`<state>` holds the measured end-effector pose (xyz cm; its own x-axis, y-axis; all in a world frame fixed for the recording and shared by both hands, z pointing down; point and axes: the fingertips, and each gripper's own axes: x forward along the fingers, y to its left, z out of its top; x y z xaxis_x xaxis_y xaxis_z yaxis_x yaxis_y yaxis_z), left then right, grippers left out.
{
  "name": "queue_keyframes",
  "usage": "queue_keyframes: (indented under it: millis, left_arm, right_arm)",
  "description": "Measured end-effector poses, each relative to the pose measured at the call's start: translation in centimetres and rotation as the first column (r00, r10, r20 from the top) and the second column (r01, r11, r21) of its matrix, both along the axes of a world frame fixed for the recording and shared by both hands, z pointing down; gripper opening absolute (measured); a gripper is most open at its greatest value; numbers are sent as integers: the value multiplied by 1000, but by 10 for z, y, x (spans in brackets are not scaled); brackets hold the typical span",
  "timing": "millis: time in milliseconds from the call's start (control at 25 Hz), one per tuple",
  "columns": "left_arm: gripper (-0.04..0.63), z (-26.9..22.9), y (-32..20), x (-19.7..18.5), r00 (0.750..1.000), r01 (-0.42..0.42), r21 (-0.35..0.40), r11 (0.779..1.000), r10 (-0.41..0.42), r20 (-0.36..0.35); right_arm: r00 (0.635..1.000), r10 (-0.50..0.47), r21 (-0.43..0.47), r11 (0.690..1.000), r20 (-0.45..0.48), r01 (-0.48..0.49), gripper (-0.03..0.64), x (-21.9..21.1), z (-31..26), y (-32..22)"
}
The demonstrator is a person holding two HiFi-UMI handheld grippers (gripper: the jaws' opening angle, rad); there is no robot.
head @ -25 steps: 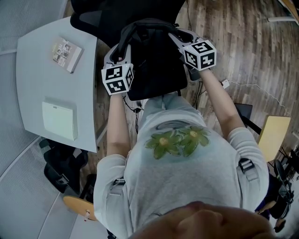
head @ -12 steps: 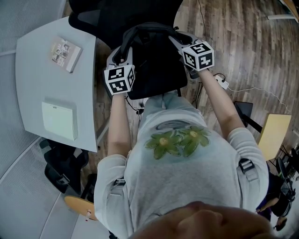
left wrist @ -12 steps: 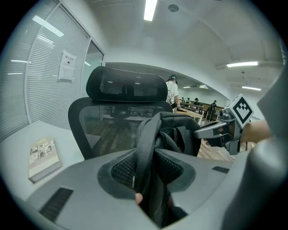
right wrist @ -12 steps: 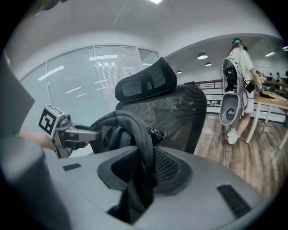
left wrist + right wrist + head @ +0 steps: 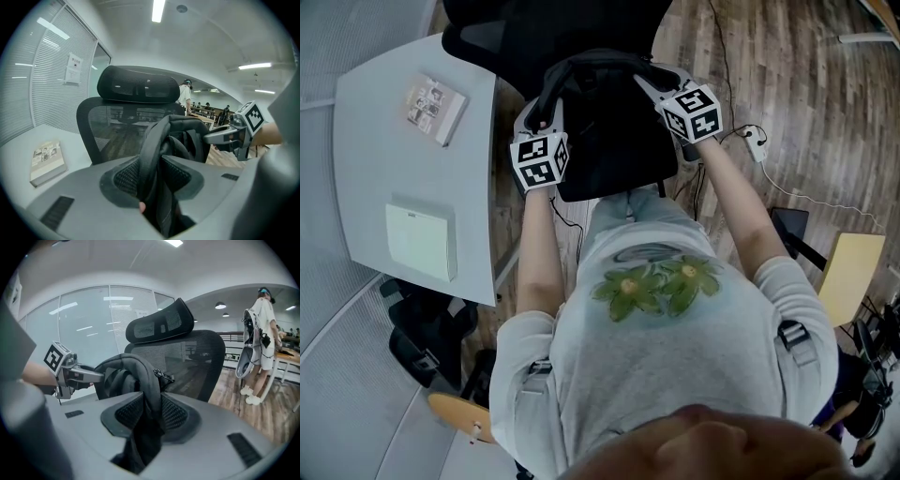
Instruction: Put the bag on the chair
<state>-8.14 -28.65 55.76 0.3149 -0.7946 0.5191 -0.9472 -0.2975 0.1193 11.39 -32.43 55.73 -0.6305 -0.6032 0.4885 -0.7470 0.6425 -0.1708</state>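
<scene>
A black backpack (image 5: 609, 131) hangs by its straps in front of the black mesh office chair (image 5: 534, 28), between the person and the backrest. My left gripper (image 5: 536, 111) is shut on the left shoulder strap (image 5: 154, 150), which fills the gap between its pads (image 5: 124, 176). My right gripper (image 5: 652, 82) holds the right strap (image 5: 145, 380) between its pads (image 5: 176, 413), and its jaws are opening. In each gripper view the other gripper shows past the bag: the right gripper (image 5: 225, 136) and the left gripper (image 5: 86, 375). The chair's backrest (image 5: 187, 352) and headrest (image 5: 138, 84) stand just behind the bag.
A grey desk (image 5: 366, 178) at the left carries a book (image 5: 434, 97) and a white pad (image 5: 420, 242). Cables and a plug (image 5: 757, 141) lie on the wood floor to the right. Another dark chair (image 5: 422, 337) stands at lower left. A person (image 5: 260, 333) stands far right.
The right gripper has shifted slightly left and toward the chair with its strap. The left gripper and the bag have hardly moved.
</scene>
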Motion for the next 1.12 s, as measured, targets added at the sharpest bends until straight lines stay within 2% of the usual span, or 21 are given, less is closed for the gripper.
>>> queue_keyframes:
  millis: [480,680,920,1120]
  left_arm:
    - [163,16,-23,-17,999,40,32,999,-40,21]
    - [167,29,-42,-22,997,47,48,998,-50,64]
    - [183,41,-64,-36,996,73,46,996,-75,55]
    - [187,45,-77,-33,996,66,51,997,-69,52]
  right_arm:
    - [997,-16,83,996,-78,22,126,-11,16,-27]
    - [994,-18,85,996,-110,28,129,-16,28,-49]
    - [989,-15,95,995,-147,30,137,-27,42,-77]
    - [988,-9,86,996,-157,23,143,-22,50,-95]
